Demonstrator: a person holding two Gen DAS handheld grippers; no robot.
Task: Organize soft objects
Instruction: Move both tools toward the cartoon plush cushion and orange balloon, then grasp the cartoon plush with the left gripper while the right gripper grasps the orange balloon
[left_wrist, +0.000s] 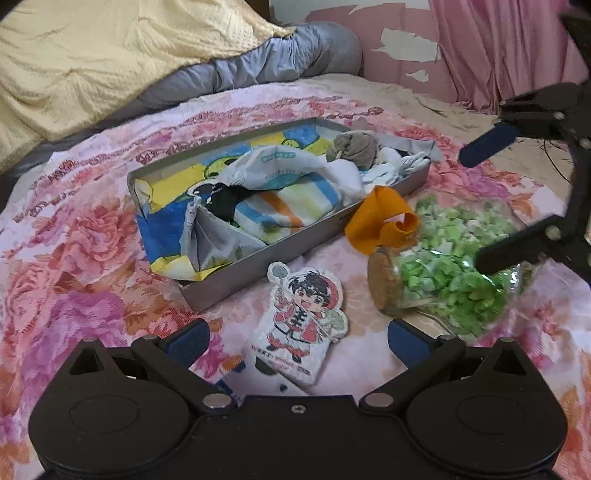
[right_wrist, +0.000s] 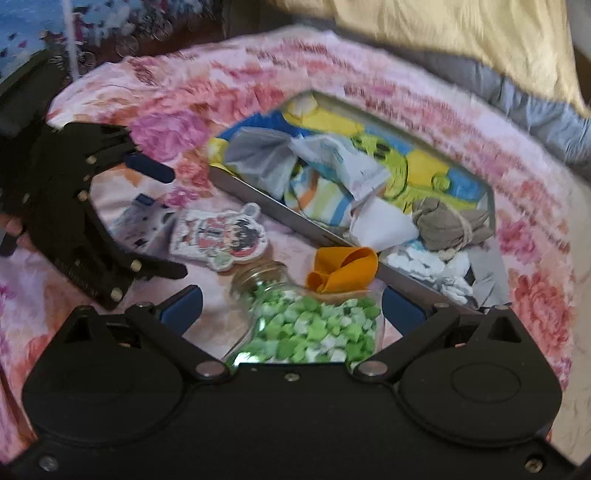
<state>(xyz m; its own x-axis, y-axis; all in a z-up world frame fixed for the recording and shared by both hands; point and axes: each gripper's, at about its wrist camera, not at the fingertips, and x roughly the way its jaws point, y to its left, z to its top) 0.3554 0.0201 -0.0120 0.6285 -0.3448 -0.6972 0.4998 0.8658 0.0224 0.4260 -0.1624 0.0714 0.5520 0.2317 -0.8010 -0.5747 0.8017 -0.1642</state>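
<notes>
1. Broadly, a flowered bedspread (left_wrist: 74, 258) carries everything, and a shallow grey tray (left_wrist: 221, 291) lies slantwise on it, already holding a striped cloth (left_wrist: 284, 206), a white garment (left_wrist: 295, 166) and a tied grey bundle (left_wrist: 351, 146).

2. Next in size, a glass jar of green paper stars (right_wrist: 310, 325) lies on its side just outside the tray's near wall, cork end (left_wrist: 380, 280) towards the left gripper's side; its long axis runs straight ahead between the right gripper's fingers.

3. Right gripper (right_wrist: 291, 306): fingers spread wide, straddling the jar's body without visibly touching it, so it is plainly the nearer tool for the jar.

4. Left gripper (left_wrist: 297, 338): also spread apart and holding nothing, hovering directly over the flat cartoon-figure plush (left_wrist: 299, 325), which lies on the bedspread with its long axis pointing away from the gripper, towards the tray.

5. Smallest, an orange curled strip (left_wrist: 380, 221) rests against the tray's near wall, touching the jar's shoulder, between the two grippers; I judge it slightly nearer the right one.

6. My guess: the plush goes to the left gripper, a short carry forward into the tray.
</notes>
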